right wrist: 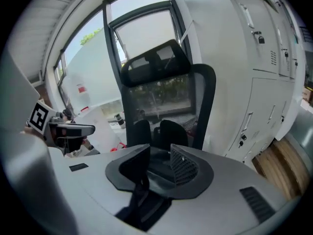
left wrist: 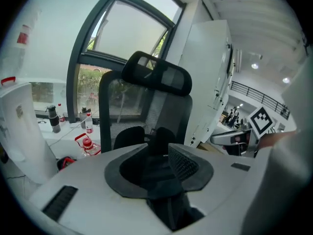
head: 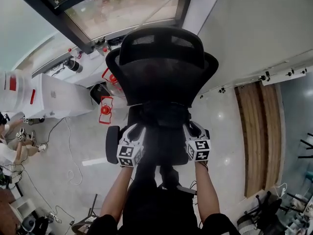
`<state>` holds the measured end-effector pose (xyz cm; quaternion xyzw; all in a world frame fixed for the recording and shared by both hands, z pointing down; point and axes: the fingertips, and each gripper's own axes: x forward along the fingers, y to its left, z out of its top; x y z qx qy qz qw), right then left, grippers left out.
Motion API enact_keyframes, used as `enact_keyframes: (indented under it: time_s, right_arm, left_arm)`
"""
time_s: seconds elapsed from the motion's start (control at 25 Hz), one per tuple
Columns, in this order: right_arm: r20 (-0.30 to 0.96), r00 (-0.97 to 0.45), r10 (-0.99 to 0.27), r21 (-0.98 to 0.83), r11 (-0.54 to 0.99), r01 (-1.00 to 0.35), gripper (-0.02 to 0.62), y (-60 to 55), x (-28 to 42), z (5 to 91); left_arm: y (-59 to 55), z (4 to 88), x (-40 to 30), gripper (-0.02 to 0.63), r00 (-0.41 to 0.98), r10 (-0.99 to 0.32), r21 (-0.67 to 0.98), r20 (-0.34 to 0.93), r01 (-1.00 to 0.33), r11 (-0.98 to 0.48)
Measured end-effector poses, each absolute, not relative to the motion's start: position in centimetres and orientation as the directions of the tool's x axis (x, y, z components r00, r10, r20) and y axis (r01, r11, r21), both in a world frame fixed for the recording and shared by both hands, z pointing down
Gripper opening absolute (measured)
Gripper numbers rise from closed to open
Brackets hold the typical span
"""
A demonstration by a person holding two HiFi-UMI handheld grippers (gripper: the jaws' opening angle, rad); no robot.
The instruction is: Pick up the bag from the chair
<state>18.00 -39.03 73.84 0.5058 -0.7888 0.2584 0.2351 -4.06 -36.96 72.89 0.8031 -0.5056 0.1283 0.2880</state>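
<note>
A black office chair (head: 161, 77) stands right in front of me, its mesh back toward the window. A black bag (head: 161, 131) hangs between my two grippers over the seat, hard to tell from the dark chair. My left gripper (head: 138, 129) is shut on the bag's left side, and dark fabric (left wrist: 159, 173) fills the space between its jaws. On the bag's right side my right gripper (head: 191, 129) is shut, with a black strap (right wrist: 142, 195) running from its jaws toward the camera. Whether the bag still touches the seat is hidden.
A white desk (head: 54, 99) stands to the left, with red bottle carriers (head: 105, 109) and cables (head: 68, 151) on the floor beside it. Bottles (left wrist: 53, 119) line the window sill. White cabinets (right wrist: 264, 82) stand to the right. A person (head: 10, 151) sits at the far left.
</note>
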Motion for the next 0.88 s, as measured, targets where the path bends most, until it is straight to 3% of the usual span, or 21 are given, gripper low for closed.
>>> enact_keyframes:
  time_s: [0.4,0.6,0.88]
  right_arm:
    - [0.747,-0.297,-0.595,-0.140,0.296,-0.945,0.150,-44.2,21.0,84.7]
    - [0.793,-0.274,-0.545,-0.155,0.255,-0.954,0.151,-45.2,21.9,89.5]
    - [0.807,-0.302,-0.507,-0.228,0.203,-0.952,0.215,-46.2,22.3,93.0]
  left_arm:
    - [-42.7,85.4,-3.3,0.199,0.459,-0.634,0.358,0.622,-0.887,-0.290]
    - [-44.8,91.0,-4.0,0.216,0.438,-0.583,0.350,0.684,-0.898,-0.265]
    - [-46.5,95.2,-4.0,0.218,0.411,-0.558,0.363,0.721,-0.910,-0.201]
